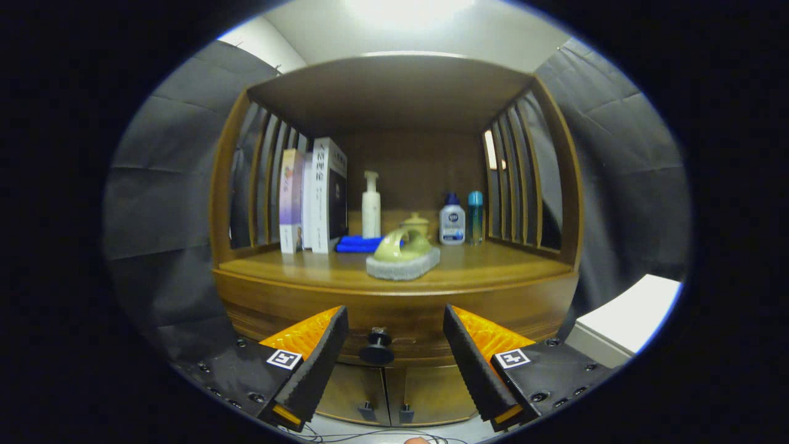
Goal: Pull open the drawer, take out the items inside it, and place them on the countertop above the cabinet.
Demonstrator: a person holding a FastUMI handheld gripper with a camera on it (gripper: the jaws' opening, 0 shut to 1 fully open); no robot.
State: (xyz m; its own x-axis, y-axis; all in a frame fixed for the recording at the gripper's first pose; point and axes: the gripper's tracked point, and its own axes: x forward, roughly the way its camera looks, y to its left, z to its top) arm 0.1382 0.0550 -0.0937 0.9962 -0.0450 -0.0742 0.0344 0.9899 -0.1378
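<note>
The gripper (394,364) is held level and points straight at the front of the wooden cabinet (394,308). Its two fingers are spread wide apart and hold nothing. The round dark knob (377,349) of the drawer (394,320) sits between the fingers, a bit nearer the left one, and neither finger touches it. The drawer is closed. Up on the countertop (493,268) rests a green scrub brush (404,253) on a gray pad. Behind it stand some books (311,197), a white pump bottle (370,206), a blue cloth (357,244) and two small bottles (461,219). Below the drawer are two little cabinet doors (382,388).
</note>
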